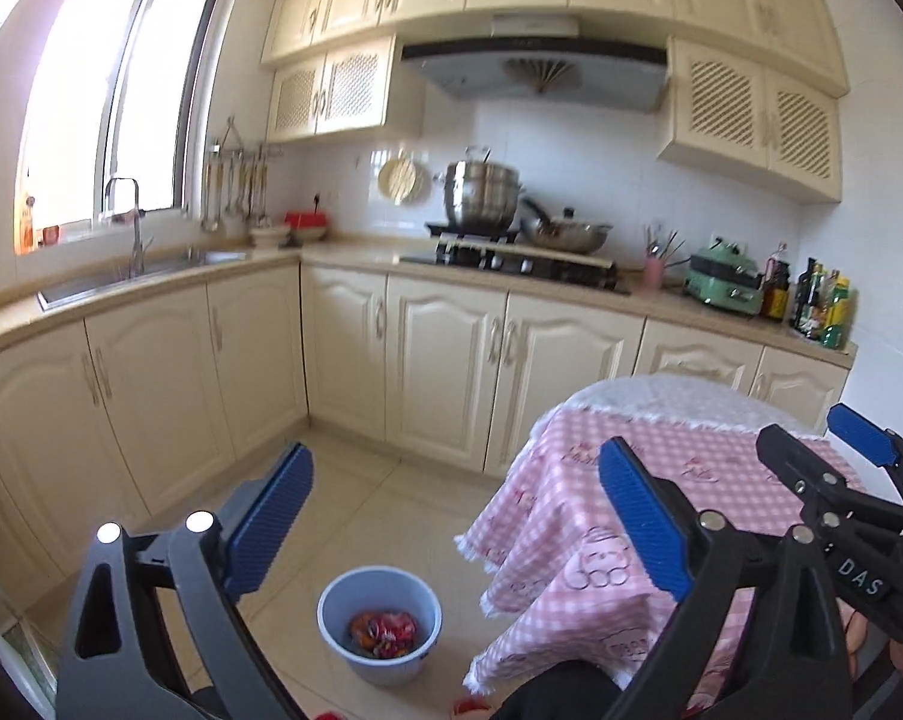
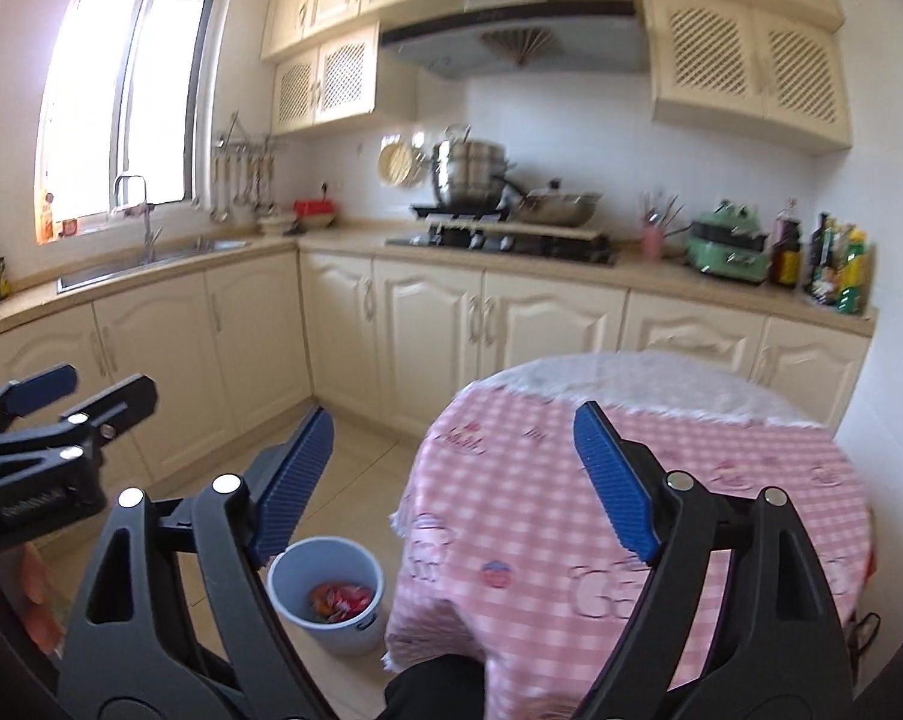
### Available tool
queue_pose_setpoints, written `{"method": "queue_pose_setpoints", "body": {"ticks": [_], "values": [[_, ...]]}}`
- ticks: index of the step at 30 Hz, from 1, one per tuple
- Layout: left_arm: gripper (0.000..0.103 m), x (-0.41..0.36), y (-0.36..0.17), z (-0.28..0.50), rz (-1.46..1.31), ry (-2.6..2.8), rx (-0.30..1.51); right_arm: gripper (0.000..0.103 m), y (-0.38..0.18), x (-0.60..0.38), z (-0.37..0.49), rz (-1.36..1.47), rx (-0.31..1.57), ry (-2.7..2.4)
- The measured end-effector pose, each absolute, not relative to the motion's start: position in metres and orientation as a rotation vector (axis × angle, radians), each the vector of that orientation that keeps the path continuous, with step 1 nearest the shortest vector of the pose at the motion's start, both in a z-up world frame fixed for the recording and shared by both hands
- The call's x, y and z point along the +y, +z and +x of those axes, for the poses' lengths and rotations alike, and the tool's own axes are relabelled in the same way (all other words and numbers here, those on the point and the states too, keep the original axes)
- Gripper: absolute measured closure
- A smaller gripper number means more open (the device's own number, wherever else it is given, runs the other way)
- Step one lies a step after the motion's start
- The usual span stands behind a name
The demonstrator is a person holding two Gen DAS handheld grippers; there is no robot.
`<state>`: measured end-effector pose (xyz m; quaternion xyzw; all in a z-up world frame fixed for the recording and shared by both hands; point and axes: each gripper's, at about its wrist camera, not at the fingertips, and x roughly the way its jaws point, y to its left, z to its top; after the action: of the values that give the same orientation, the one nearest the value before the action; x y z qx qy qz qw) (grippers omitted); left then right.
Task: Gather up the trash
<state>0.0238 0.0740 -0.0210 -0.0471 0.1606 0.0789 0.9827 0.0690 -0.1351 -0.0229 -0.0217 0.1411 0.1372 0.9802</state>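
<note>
Two black hand-held grippers with ribbed blue pads are seen side by side, both with jaws spread wide and nothing between them. The left gripper is raised over the tiled floor at the left edge of a round table draped in a pink-and-white checked cloth, while the right gripper is held over that table's near edge; each tool is also caught at the margin of the other's view. On the floor just beside the hanging cloth, below the left edge of the table, a pale blue round plastic bucket is set upright, and crumpled red and orange wrappers are seen lying at its bottom. Beyond the table, cream cabinet doors are ranged under an L-shaped beige counter, where a steel sink is placed below the window and a stacked steel steamer pot on the black hob.
</note>
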Motion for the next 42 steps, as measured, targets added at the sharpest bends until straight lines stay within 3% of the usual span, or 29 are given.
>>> {"method": "queue_pose_setpoints", "body": {"ticks": [11, 42], "values": [[0.008, 0.031, 0.005, -0.011, -0.020, 0.133, 0.244, 0.015, -0.005, -0.175, 0.032, -0.007, 0.186, 0.223], [0.008, 0.039, -0.002, -0.008, -0.024, 0.151, 0.247, 0.014, -0.009, -0.169, 0.031, -0.023, 0.198, 0.221]]}}
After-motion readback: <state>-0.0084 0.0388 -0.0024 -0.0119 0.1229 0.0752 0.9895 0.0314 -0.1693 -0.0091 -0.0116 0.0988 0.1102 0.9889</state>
